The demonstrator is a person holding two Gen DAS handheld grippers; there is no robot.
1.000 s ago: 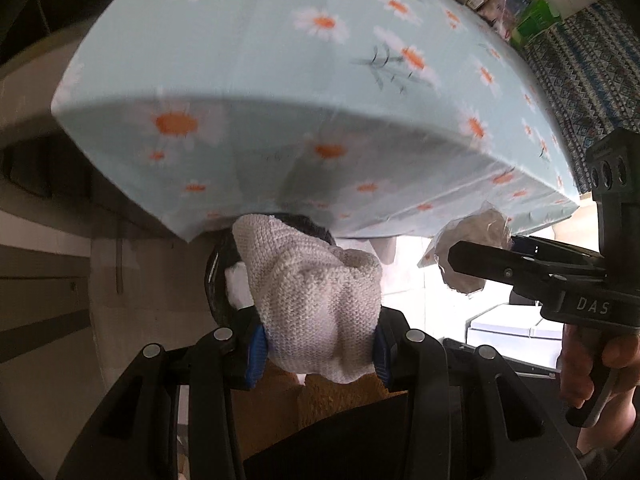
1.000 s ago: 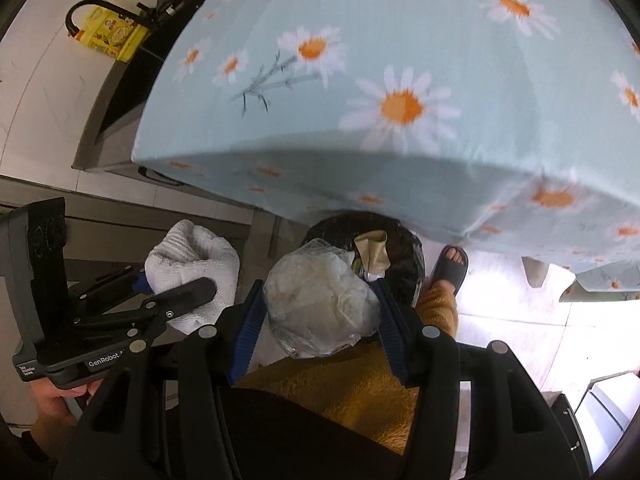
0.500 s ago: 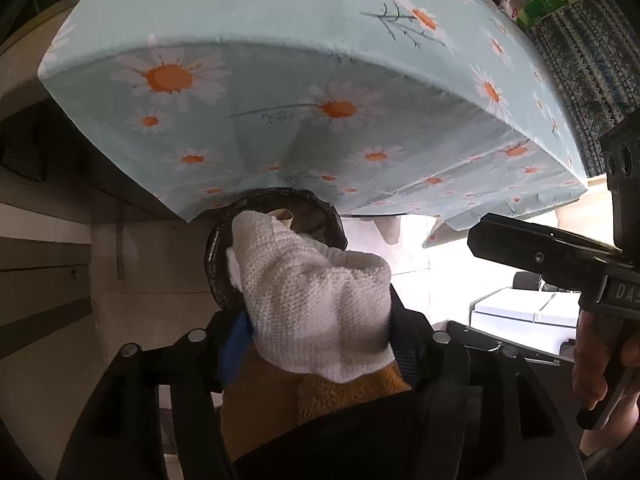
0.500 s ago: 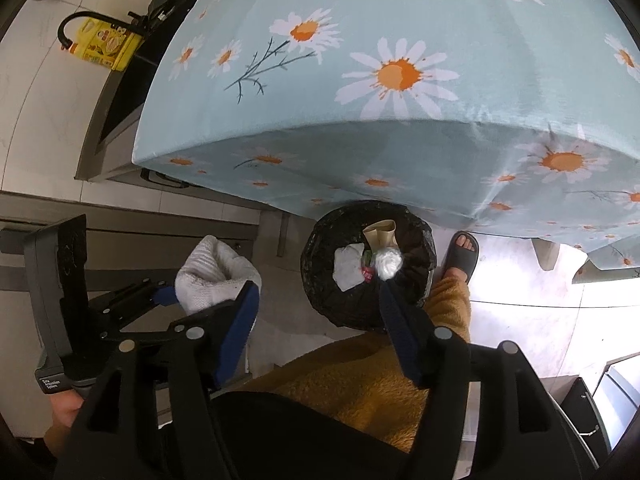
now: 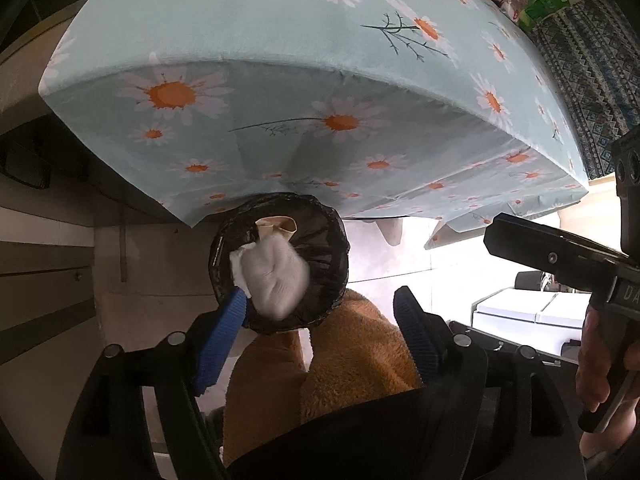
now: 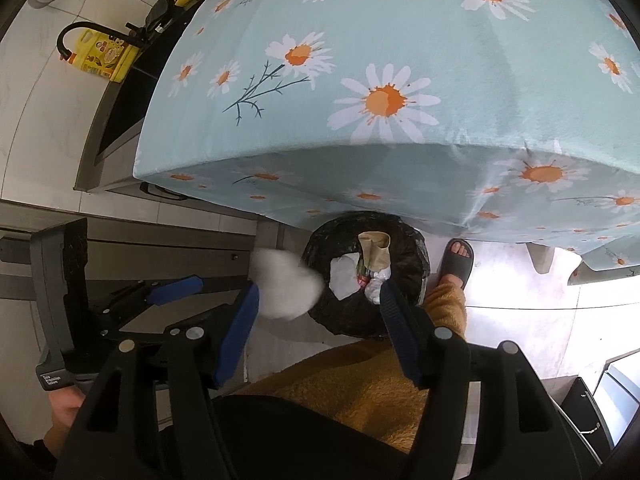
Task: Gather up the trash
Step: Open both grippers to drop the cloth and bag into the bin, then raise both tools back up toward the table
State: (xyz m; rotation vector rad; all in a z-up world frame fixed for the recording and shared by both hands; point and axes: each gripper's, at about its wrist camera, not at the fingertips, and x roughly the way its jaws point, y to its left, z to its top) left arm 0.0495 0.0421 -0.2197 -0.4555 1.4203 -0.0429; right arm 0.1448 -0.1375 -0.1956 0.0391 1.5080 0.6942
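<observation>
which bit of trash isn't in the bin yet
The white cloth wad, blurred in mid-air by the bin's rim under the open left gripper; the other scraps lie inside.

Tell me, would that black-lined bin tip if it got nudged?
Perhaps easily. The bin looks small and holds only crumpled scraps, so it is probably light. It stands free on smooth floor tile, so it might slide instead. Its thin liner would likely crinkle.
</observation>
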